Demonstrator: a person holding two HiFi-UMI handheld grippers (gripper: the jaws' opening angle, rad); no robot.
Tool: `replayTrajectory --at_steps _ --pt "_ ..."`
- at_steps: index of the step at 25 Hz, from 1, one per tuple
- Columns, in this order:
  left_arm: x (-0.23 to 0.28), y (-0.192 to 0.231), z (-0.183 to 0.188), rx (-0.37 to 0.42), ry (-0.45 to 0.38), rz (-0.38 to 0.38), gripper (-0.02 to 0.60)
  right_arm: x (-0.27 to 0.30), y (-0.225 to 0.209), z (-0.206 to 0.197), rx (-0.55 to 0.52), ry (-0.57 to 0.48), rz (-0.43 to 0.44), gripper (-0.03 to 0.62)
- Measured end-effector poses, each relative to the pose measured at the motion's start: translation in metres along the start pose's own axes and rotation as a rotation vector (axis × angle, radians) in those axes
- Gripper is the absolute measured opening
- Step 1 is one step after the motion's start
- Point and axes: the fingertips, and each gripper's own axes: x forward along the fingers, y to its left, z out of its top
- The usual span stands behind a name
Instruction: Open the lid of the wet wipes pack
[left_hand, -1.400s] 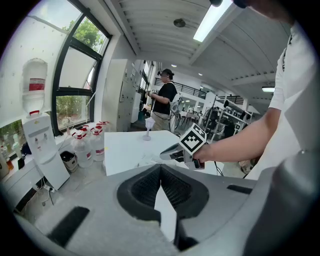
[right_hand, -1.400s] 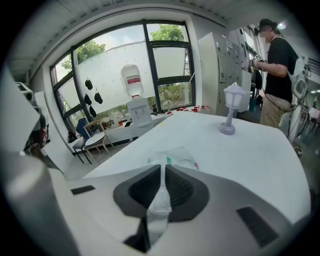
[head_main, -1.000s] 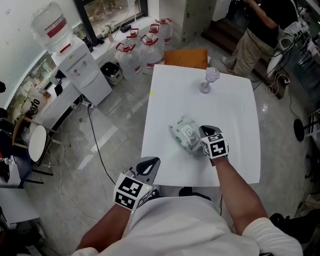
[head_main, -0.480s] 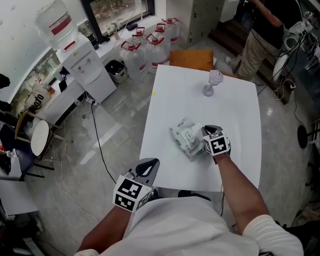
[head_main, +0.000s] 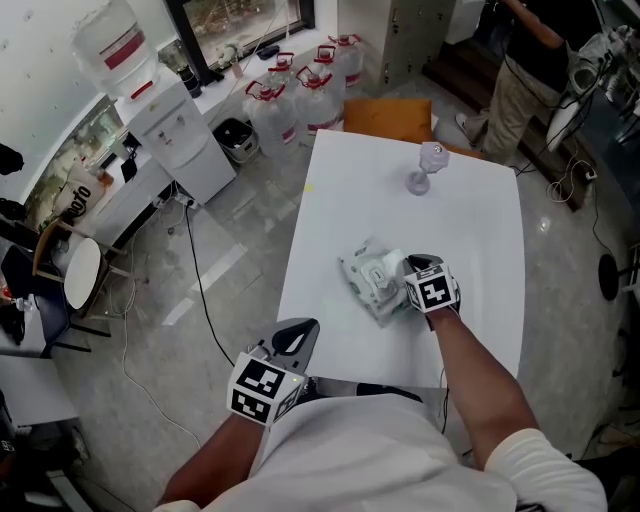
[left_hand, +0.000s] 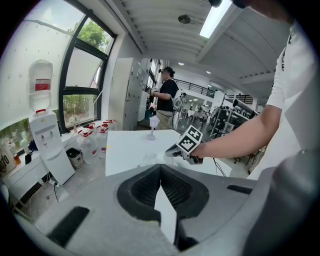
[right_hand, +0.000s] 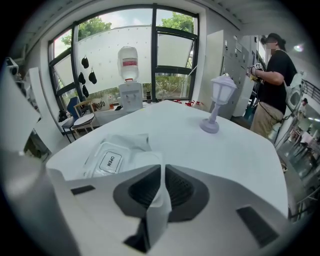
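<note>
Head view with the 2 gripper views. A white desk (head_main: 480, 230) carries the wet wipes pack (head_main: 370, 282), which lies flat near the desk's middle, slightly toward the person, and a small lilac lantern-shaped ornament (head_main: 428, 165) standing upright well beyond it. The right gripper (head_main: 405, 268) points steeply down onto the pack's right end. Its jaws stand narrow, having just been closing, and the pack's near white edge runs into the slim gap between their tips. The lid's label reading OPEN (right_hand: 111, 161) faces up just left of the jaws, and the lid lies flat. The left gripper (head_main: 298, 335) is held off the desk's near left corner, close to the person's body, with its jaws together and nothing between them. A water dispenser (head_main: 165, 120) and 4 water jugs (head_main: 290, 95) stand on the floor left of the desk.
</note>
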Motion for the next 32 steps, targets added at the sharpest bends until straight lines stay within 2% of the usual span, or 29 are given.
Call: replayTrajectory --at_steps 10,18,23,32 --pt "-0.001 -0.003 0.006 0.043 -0.007 -0.053 0.000 -0.028 0.004 0.010 0.026 -0.062 -0.029 0.044" --pt "-0.005 -0.013 0.005 0.086 0.004 -0.106 0.000 -0.029 0.007 -0.008 -0.001 -0.025 -0.066 0.035" --pt "-0.010 -0.008 -0.001 0.085 0.016 -0.099 0.000 -0.019 0.004 -0.022 0.013 0.001 -0.068 0.029" --pt "-0.019 -0.004 -0.005 0.068 0.021 -0.064 0.000 0.002 0.004 -0.036 0.040 0.054 -0.021 0.028"
